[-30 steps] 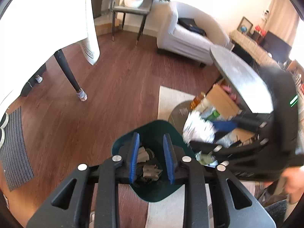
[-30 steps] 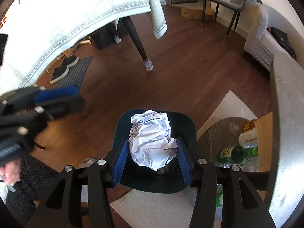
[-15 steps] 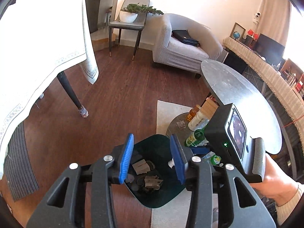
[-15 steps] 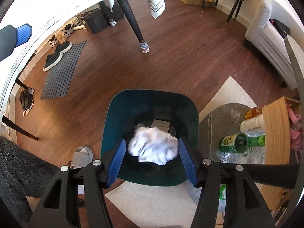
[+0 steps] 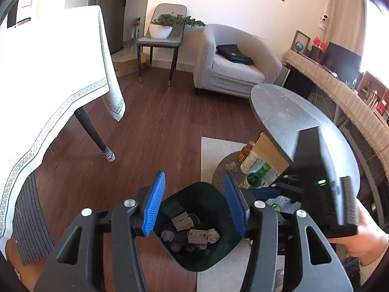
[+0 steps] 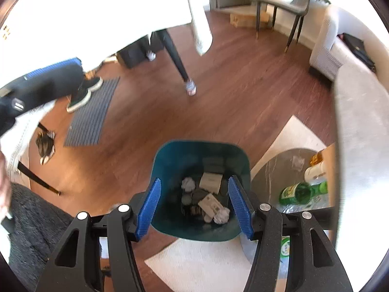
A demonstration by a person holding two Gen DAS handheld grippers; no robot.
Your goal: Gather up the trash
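Note:
A dark teal trash bin (image 5: 204, 260) (image 6: 170, 160) stands on the wood floor at the rug's edge. It holds crumpled paper balls (image 6: 221, 215) (image 5: 213, 235), small cardboard boxes (image 6: 211, 182) and dark round pieces. My left gripper (image 5: 194, 204) is open and empty above the bin. My right gripper (image 6: 194, 206) is open and empty above the bin too. The right gripper's body also shows in the left wrist view (image 5: 316, 185), to the right of the bin.
A low round shelf (image 6: 279, 170) right of the bin carries a green bottle (image 6: 299, 192), a plastic bottle and other containers. A grey round table top (image 5: 287, 116) overhangs it. A table with a white cloth (image 5: 48, 73), a chair, an armchair (image 5: 233, 68) and a floor mat (image 6: 92, 114) stand around.
My right gripper opened and the large crumpled paper dropped into the bin. My left gripper opened wider and both grippers drew up and back from the bin.

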